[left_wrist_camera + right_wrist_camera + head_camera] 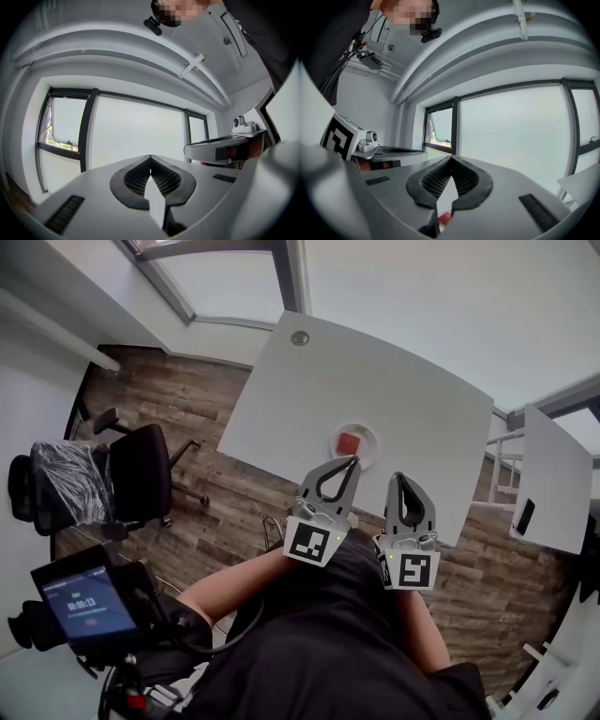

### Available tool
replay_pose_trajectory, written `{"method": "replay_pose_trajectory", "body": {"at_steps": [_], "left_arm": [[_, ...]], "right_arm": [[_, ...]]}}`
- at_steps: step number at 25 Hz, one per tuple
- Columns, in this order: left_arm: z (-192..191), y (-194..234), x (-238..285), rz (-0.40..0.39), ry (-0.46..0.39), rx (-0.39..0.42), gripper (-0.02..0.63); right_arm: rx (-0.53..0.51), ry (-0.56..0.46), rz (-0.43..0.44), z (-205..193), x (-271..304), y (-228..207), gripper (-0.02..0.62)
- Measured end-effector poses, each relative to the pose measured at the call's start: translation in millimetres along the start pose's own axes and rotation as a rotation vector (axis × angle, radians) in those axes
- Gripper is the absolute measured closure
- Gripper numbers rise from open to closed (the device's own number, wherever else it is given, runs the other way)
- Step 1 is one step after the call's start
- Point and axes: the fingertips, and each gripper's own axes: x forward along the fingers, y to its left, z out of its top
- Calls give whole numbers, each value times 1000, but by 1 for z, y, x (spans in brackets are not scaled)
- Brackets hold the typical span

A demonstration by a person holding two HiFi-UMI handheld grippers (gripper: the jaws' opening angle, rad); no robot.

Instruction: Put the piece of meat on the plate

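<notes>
Just beyond the tips of the left gripper (352, 463) sits the white plate (372, 437), on the white table (403, 371), with the red piece of meat (349, 442) in its middle. From the head view that gripper's tips overlap the plate's near rim, and it cannot be told whether they touch it or hang above it. Its jaws are pressed together with nothing between them. The right gripper (397, 477), just beside it, has its jaws together as well and carries nothing; the plate lies ahead of it and to its left.

Both gripper views look level across the room at the windows (136, 126), so neither shows the plate. In the right gripper view only a red sliver shows through the slot below the pads, too small to make out further. Both grippers cover the table's near edge where they cross it, and dark clothing cuts off the person's forearms.

Ahead of the grippers, past the plate, the tabletop runs on to its far corner, where a small round fitting (300, 337) is set. Left of the left gripper the table ends and wooden floor (187, 409) opens out, with a black office chair (141, 470) well apart. Right of the right gripper, across a gap of floor, stands a second white table (558, 465), partly cut off, with a dark flat object (525, 516) on it.
</notes>
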Motion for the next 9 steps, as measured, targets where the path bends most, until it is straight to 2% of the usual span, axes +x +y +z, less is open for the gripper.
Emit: {"method": "replay_pose_trajectory", "body": {"at_steps": [9], "left_arm": [[-6,0,2,-4,19,-10,600]], "right_arm": [[-12,-3,14,-1,3,1,591]]}}
